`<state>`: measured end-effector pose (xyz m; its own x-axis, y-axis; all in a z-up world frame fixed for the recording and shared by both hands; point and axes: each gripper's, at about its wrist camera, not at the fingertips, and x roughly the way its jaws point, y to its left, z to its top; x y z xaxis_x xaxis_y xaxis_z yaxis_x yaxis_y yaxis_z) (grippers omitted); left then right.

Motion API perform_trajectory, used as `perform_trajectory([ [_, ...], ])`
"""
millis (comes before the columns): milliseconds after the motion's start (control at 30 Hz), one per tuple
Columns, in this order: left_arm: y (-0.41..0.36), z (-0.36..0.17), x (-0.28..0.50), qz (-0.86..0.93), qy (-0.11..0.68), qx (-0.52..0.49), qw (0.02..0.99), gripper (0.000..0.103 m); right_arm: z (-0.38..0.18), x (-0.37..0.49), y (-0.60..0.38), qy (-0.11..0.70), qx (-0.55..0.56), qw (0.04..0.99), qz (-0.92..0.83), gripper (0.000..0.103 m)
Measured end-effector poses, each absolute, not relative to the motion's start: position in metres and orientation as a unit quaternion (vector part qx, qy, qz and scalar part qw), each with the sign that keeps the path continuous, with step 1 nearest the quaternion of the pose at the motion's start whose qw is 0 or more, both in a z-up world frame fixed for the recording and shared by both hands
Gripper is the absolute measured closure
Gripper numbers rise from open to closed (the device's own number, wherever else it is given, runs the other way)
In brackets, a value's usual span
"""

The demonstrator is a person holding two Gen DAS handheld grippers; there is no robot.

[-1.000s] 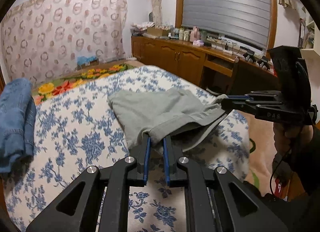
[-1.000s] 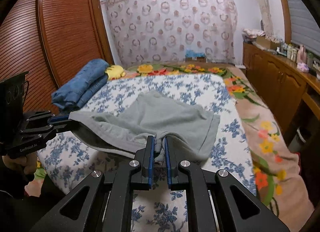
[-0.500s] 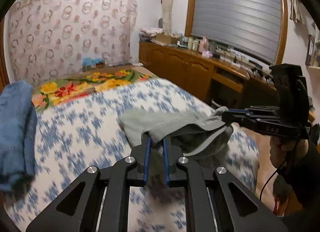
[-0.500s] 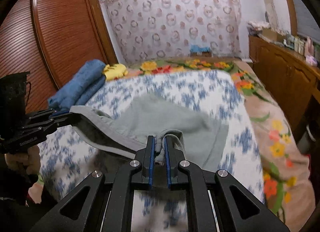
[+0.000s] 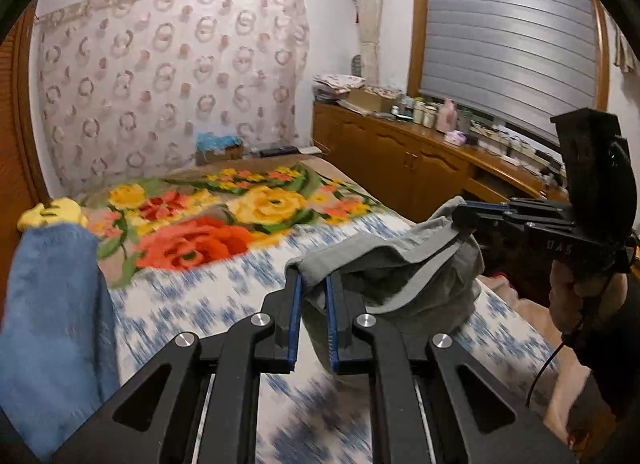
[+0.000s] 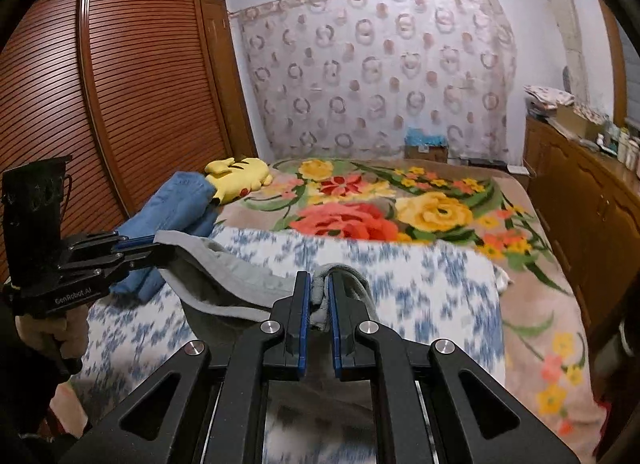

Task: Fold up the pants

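- The left gripper (image 5: 311, 291) is nearly closed and pinches one corner of the gray pants (image 5: 384, 264) between its blue pads (image 5: 296, 304).
- The right gripper (image 6: 317, 290) is nearly closed too and pinches a bunched bit of the same gray pants (image 6: 224, 272).
- The pants hang between the two grippers, lifted up over the bed (image 5: 168, 304). The cloth sags in the middle like a little hammock.
- In the left wrist view the right gripper (image 5: 460, 218) comes in from 3 o'clock and holds the far edge of the pants.
- In the right wrist view the left gripper (image 6: 156, 250) comes in from 9 o'clock and holds the other edge.
- The bed has a white sheet with blue flowers (image 6: 420, 284). Past it, at 12 o'clock, lies a blanket with big red and yellow flowers (image 6: 380, 208).
- A folded blue cloth (image 6: 176, 204) lies on the bed at 10 o'clock in the right wrist view, with a yellow plush toy (image 6: 240, 176) touching its far end.
- A wooden cabinet (image 5: 400, 160) stands along the wall at 2 o'clock in the left wrist view.
- A brown slatted wardrobe (image 6: 120, 84) stands at 10 o'clock in the right wrist view.
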<state>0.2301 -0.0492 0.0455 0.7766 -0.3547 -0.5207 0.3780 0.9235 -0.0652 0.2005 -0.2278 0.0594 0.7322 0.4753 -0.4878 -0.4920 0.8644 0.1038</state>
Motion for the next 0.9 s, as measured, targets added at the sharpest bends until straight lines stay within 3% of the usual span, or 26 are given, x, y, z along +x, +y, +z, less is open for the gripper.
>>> perform_trajectory([
  [233, -0.036, 0.099, 0.274, -0.155, 0.217, 0.05, 0.963, 0.091, 0.107, 0.276, -0.204, 0.208, -0.013, 0.943, 0.258, 0.095],
  [433, -0.023, 0.133, 0.254, -0.142, 0.18, 0.07, 0.971, 0.091, 0.149, 0.283, -0.191, 0.163, 0.005, 0.948, 0.273, 0.095],
  [900, 0.009, 0.008, 0.151, -0.14, 0.293, 0.058, 0.944, 0.091, 0.002, 0.214, -0.171, 0.315, -0.007, 0.896, 0.313, 0.095],
])
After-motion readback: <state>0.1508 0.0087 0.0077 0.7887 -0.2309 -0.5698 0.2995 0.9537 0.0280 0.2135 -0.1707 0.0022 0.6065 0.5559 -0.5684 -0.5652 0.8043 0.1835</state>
